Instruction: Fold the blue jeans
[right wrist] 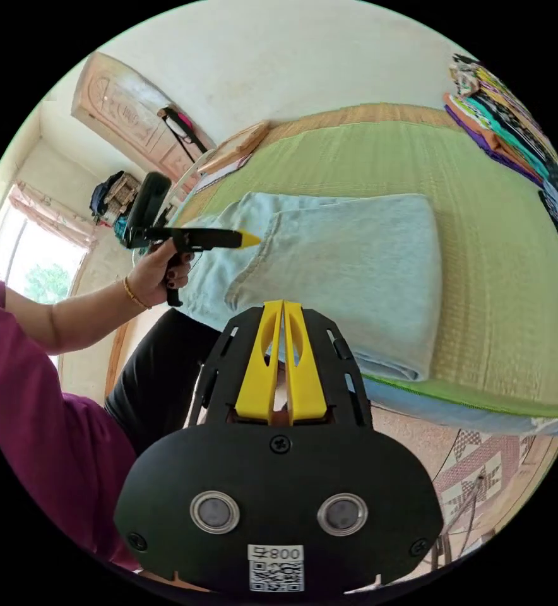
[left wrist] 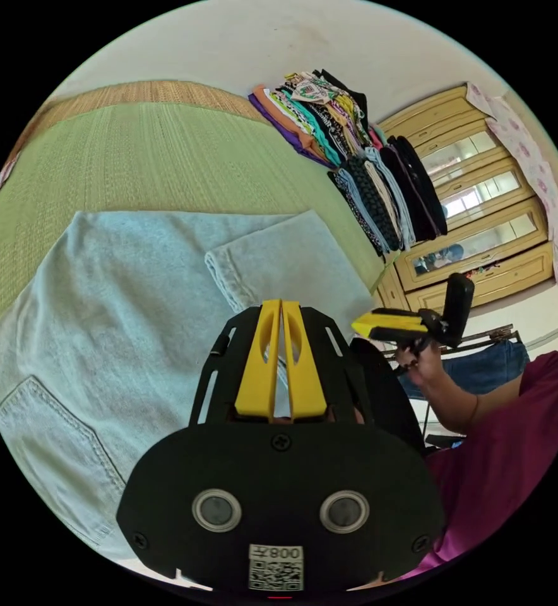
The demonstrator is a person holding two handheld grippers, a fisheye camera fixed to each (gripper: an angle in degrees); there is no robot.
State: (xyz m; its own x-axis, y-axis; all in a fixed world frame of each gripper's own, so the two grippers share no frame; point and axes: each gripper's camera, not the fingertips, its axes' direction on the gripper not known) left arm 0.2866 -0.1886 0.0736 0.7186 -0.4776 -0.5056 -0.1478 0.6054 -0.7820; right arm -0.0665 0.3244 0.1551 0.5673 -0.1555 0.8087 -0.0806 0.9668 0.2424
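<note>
The light blue jeans (left wrist: 121, 315) lie folded on a green mat (left wrist: 134, 158), a back pocket showing near the view's lower left. My left gripper (left wrist: 281, 304) hovers over the folded leg end, its yellow jaws shut with nothing between them. In the right gripper view the jeans (right wrist: 355, 265) form a flat rectangle near the mat's (right wrist: 493, 252) edge. My right gripper (right wrist: 283, 304) is shut and empty just off the jeans' near edge. Each view also catches the other hand-held gripper: the right one (left wrist: 362, 325) and the left one (right wrist: 254, 238), both pressed shut beside the jeans.
A row of folded clothes (left wrist: 355, 158) stands along the mat's far side, also at the edge of the right gripper view (right wrist: 512, 120). A wooden wardrobe (left wrist: 481, 208) stands beyond. The person's magenta sleeve (right wrist: 20, 379) and a patterned floor (right wrist: 481, 467) are close by.
</note>
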